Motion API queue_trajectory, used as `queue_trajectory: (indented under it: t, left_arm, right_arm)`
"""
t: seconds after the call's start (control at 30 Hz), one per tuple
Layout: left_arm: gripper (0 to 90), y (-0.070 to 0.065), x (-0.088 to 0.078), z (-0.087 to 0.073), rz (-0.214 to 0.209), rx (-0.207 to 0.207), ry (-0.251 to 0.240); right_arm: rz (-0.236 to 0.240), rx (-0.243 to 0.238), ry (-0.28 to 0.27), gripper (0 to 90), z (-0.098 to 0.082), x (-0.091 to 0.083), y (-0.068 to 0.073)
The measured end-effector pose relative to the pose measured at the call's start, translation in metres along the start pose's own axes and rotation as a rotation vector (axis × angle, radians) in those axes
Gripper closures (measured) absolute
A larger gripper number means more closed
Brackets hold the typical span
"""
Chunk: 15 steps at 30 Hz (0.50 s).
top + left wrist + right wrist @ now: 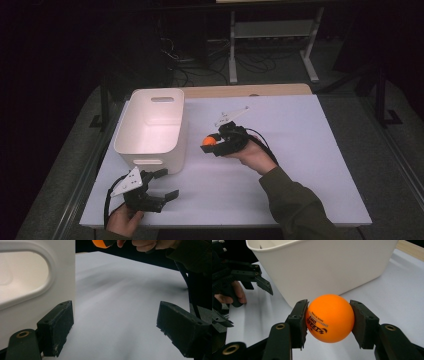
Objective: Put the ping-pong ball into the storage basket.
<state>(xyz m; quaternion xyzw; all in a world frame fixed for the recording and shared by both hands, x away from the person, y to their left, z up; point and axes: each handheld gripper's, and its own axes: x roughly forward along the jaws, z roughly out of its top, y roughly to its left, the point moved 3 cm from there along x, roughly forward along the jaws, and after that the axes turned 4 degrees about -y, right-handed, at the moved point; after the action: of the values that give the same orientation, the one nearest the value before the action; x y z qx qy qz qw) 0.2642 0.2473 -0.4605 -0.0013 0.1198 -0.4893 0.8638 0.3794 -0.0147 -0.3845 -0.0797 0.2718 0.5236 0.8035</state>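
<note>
An orange ball (329,318) with dark print sits clamped between the two black pads of my right gripper (329,322), which is shut on it. From above, the ball (209,141) shows at the tip of the right gripper (212,142), held above the table just right of the white bin (150,150). My left gripper (163,185) rests near the table's front left corner, its jaws wide apart with nothing between them. In the left gripper view my left gripper (115,325) stands open beside the bin's wall (37,302), and the ball (100,243) peeks in at the top edge.
The white bin (332,262) has cut-out handles and looks hollow inside. A pale table top (280,170) stretches right and forward of the bin. Beyond the table lie a wooden strip (250,90), a white frame (272,35) and cables on the dark floor.
</note>
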Motion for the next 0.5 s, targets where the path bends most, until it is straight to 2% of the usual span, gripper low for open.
queue_trajectory:
  t: [0.5]
  left_arm:
    - [13.9, 0.000, 0.000, 0.000, -0.001, 0.003, 0.001]
  right_arm:
    - [0.021, -0.025, -0.011, 49.4, 0.023, -0.004, 0.006]
